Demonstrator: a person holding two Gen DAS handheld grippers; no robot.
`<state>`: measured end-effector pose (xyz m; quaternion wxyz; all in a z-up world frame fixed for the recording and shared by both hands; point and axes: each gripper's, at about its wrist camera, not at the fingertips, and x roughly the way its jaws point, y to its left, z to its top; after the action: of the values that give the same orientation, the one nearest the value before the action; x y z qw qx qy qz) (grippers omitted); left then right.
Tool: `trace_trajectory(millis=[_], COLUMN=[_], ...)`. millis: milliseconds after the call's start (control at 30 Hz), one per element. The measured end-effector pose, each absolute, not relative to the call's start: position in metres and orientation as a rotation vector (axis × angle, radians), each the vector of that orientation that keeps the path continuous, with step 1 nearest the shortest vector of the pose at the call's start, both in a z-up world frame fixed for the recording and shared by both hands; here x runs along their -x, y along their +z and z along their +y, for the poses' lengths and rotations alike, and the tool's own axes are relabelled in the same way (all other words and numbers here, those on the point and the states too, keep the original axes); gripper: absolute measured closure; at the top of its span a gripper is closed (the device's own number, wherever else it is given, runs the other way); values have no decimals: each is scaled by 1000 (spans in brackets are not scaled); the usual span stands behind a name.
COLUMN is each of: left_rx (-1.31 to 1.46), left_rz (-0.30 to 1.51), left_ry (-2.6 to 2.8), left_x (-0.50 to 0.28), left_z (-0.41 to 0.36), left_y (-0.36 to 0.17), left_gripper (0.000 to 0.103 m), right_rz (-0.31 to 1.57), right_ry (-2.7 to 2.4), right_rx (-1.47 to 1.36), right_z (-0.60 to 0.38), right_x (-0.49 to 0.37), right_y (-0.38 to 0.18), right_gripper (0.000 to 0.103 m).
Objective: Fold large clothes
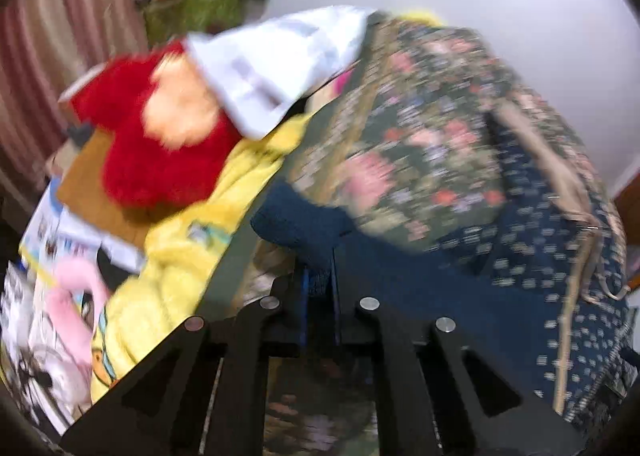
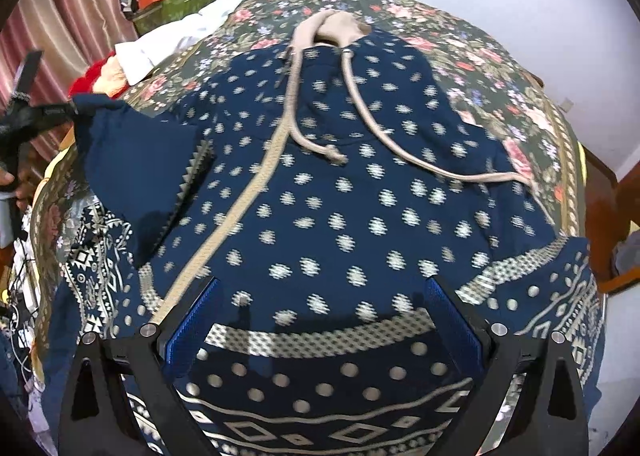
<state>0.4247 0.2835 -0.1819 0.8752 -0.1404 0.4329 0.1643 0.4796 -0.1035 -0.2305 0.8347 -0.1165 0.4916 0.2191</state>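
At the left edge of the bed, a plain sleeve of the navy hooded top is pinched by the closed left gripper. The right gripper is spread wide, empty, over the hem nearest it; the top's length runs straight away from it towards the hood.

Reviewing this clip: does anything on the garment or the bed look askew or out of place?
Yes. The navy printed garment lies mostly flat on the floral bedspread, but its sleeve is pulled up off the bed, pinched in the shut left gripper. The beige drawstrings trail unevenly across the chest.
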Motion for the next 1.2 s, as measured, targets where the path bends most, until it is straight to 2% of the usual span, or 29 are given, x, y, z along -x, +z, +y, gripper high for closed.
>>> trace_trajectory(millis=[167, 300, 433, 567, 800, 867, 933, 1000, 1067, 1133, 1200], left_rx=[245, 185, 163, 149, 77, 42, 19, -1, 3, 38, 54], left_rz=[815, 770, 772, 850, 1139, 1226, 1281, 1261, 1214, 1138, 1085], left_ry=[160, -15, -182, -309, -410, -426, -434, -432, -429, -427, -427], left_x=[-441, -458, -469, -482, -488, -488, -486, -483, -483, -480, -479], left_z=[216, 133, 51, -29, -111, -118, -121, -117, -106, -90, -76], left_y=[-120, -75, -57, -77, -183, -201, -207, -194, -173, -150, -130], left_gripper=[95, 95, 95, 95, 94, 82, 77, 74, 53, 43, 41], right_rz=[1014, 993, 956, 940, 991, 1002, 1007, 1008, 1003, 998, 997], right_ry=[444, 444, 425, 389, 324, 321, 318, 319, 331, 347, 363], right_rx=[214, 147, 120, 99, 50, 36, 39, 44, 39, 36, 41], right_z=[-130, -154, -183, -219, -269, -275, -276, -273, -265, -255, -241], right_x=[-479, -474, -465, -455, -447, -446, -447, -450, -453, -457, -462], right_y=[-220, -206, -190, -178, -189, -193, -196, -198, -199, -199, -200], right_gripper=[3, 3, 3, 3, 3, 3, 3, 3, 3, 3, 3])
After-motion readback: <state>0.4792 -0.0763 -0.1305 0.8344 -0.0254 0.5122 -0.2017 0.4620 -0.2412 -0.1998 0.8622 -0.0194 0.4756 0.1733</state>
